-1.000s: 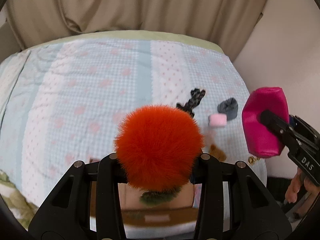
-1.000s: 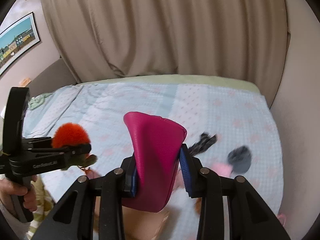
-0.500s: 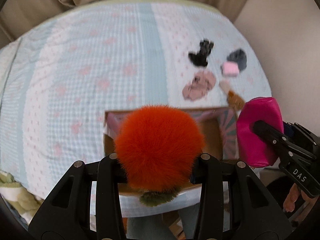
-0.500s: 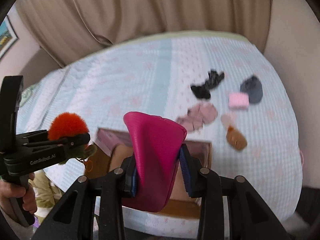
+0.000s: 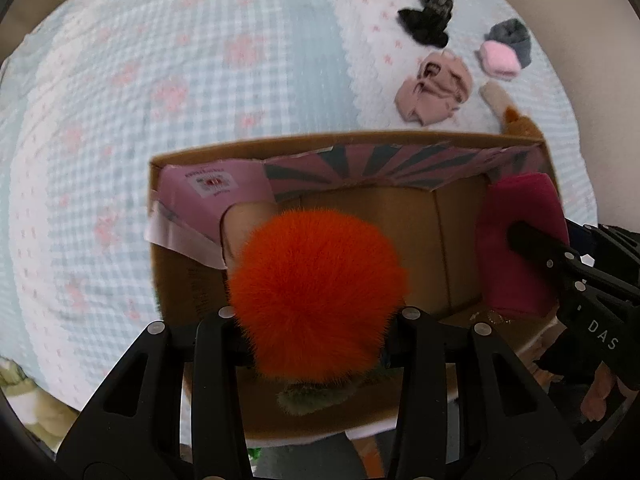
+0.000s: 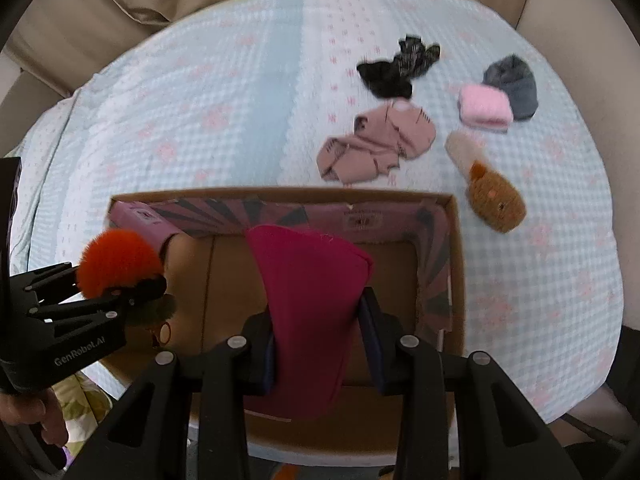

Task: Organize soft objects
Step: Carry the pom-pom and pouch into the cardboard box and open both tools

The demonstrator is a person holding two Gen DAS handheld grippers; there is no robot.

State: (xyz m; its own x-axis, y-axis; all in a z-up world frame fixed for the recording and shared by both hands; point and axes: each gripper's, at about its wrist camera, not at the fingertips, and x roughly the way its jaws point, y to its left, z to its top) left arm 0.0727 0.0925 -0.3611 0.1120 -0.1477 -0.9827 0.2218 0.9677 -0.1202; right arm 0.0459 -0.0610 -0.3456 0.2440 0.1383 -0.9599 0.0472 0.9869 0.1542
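Observation:
My left gripper (image 5: 316, 320) is shut on an orange fluffy pompom (image 5: 318, 292) and holds it over the left part of an open cardboard box (image 5: 452, 248). It also shows in the right wrist view (image 6: 116, 264). My right gripper (image 6: 318, 344) is shut on a magenta pouch (image 6: 312, 304) above the box (image 6: 456, 240) middle; the pouch shows at the right in the left wrist view (image 5: 516, 244).
The box stands on a bed with a pale blue checked cover (image 6: 200, 92). Beyond the box lie a black sock (image 6: 396, 68), a pink-beige cloth (image 6: 380, 144), a pink pad (image 6: 484, 108), a grey cloth (image 6: 514, 84) and a brown plush toy (image 6: 492, 196). Beige curtains hang behind.
Both grippers have tilted down and moved over the cardboard box, each still holding its object. The box now fills the lower middle of both views.

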